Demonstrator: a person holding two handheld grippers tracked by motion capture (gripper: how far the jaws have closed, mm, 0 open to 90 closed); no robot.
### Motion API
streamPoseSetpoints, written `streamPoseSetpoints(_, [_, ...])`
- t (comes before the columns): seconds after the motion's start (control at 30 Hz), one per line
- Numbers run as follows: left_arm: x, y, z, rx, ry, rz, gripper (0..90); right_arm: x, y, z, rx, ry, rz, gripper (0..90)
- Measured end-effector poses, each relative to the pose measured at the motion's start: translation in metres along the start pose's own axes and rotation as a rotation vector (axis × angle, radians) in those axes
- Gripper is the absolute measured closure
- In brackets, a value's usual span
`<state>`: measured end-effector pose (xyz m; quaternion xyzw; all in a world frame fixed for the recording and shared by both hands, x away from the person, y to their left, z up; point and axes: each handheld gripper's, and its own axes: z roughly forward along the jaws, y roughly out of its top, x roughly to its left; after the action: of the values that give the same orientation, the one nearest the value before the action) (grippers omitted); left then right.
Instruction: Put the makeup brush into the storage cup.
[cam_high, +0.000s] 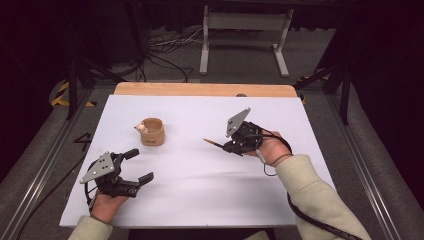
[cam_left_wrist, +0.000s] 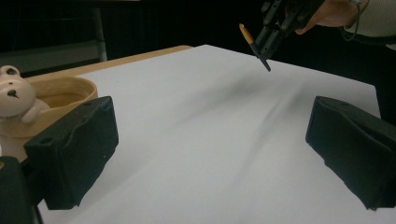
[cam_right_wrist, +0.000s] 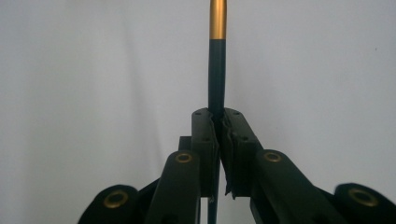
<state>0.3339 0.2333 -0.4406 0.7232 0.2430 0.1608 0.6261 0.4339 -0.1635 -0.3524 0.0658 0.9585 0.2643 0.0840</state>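
A: Starting at the left, how many things are on the white table?

B: One lies on it: a tan wooden cup with a small bear figure perched at its rim. It stands in the left half, up from the near edge. The left gripper view shows the same cup at its left edge, the bear's pale head leaning over the rim.

A: And the grippers?

B: Two. The left gripper sits near the front left corner, held in the person's left hand. Its two black jaws stand wide apart with nothing between them; the bare table shows through the gap in the left gripper view. The cup is near it but apart.

A: Moving right?

B: One pen, dark-barrelled with a gold band and an orange tip. The right gripper is clenched on it, held in the right hand. In the right gripper view the two jaws press together around the dark barrel and the gold section runs up beyond them. The pen is lifted clear of the table, tip pointing left toward the cup, well apart from it.

A: Anything else counted?

B: One grey three-cornered plate on each gripper, two in all.
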Motion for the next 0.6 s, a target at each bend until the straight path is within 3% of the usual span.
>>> streamPoseSetpoints(0.03, [-0.001, 0.0, 0.001, -0.006, -0.006, 0.001, 3.3, 0.003, -0.002, -0.002, -0.053, -0.001, 0.017, 84.3])
streamPoseSetpoints(0.1, [0.0, 0.001, 0.002, -0.005, -0.015, 0.01, 3.4, 0.006, -0.004, -0.003, -0.106, -0.003, 0.032, 84.3])
streamPoseSetpoints(0.13, [0.0, 0.001, 0.002, -0.005, -0.015, 0.01, 3.4, 0.006, -0.004, -0.003, -0.106, -0.003, 0.032, 84.3])
streamPoseSetpoints(0.2, [-0.001, 0.001, 0.004, -0.008, -0.032, 0.001, 3.4, 0.011, -0.005, -0.004, -0.179, -0.009, 0.051, 84.3])
streamPoseSetpoints(0.43, [0.0, 0.002, 0.005, -0.014, -0.031, -0.008, 4.8, 0.034, -0.012, 0.001, -0.404, -0.016, 0.111, 84.3])
streamPoseSetpoints(0.5, [0.0, 0.002, 0.008, 0.02, -0.029, -0.012, 4.9, 0.038, -0.015, 0.003, -0.422, -0.024, 0.119, 84.3])
streamPoseSetpoints(0.57, [-0.001, 0.002, 0.008, 0.013, -0.031, -0.014, 5.5, 0.043, -0.024, 0.006, -0.473, -0.028, 0.152, 84.3])
streamPoseSetpoints(0.6, [-0.001, 0.002, 0.008, 0.013, -0.031, -0.014, 5.5, 0.043, -0.024, 0.006, -0.473, -0.028, 0.152, 84.3])
